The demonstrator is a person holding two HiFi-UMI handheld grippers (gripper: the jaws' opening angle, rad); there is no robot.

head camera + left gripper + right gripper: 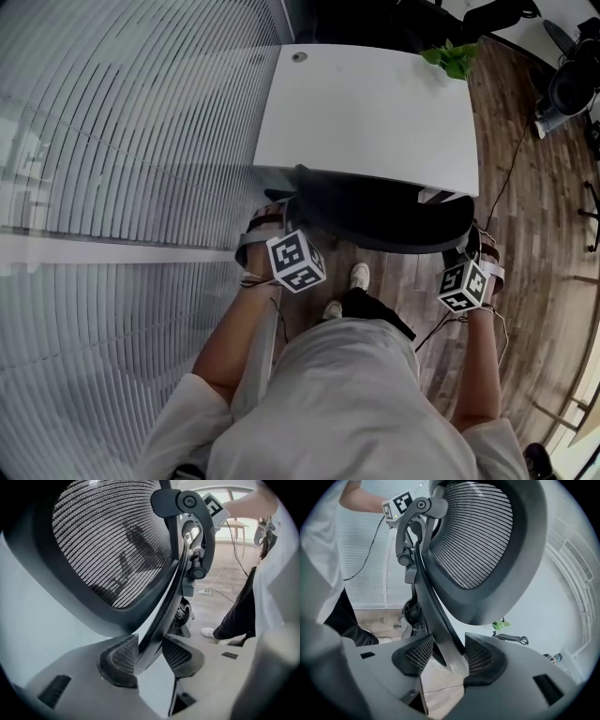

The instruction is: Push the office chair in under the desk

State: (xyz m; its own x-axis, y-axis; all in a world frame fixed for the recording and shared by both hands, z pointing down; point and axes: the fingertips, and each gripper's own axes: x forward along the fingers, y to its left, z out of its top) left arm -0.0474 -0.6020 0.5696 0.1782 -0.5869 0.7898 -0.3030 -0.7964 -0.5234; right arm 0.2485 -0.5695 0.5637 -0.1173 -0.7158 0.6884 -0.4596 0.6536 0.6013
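The black office chair's backrest (389,220) stands against the near edge of the white desk (366,112), and its seat is hidden under the top. My left gripper (272,217) is at the backrest's left end and my right gripper (480,242) at its right end. In the left gripper view the chair's mesh back (108,541) fills the frame, and my left gripper (150,656) is shut on its black side frame (161,616). The right gripper view shows the same mesh back (478,536), with my right gripper (447,656) shut on the frame strip (436,616).
A wall of blinds (122,141) runs close along the left. A green plant (450,58) sits at the desk's far right corner. A cable (511,169) lies on the wooden floor to the right, near another chair base (567,89). The person's shoes (359,276) are just behind the chair.
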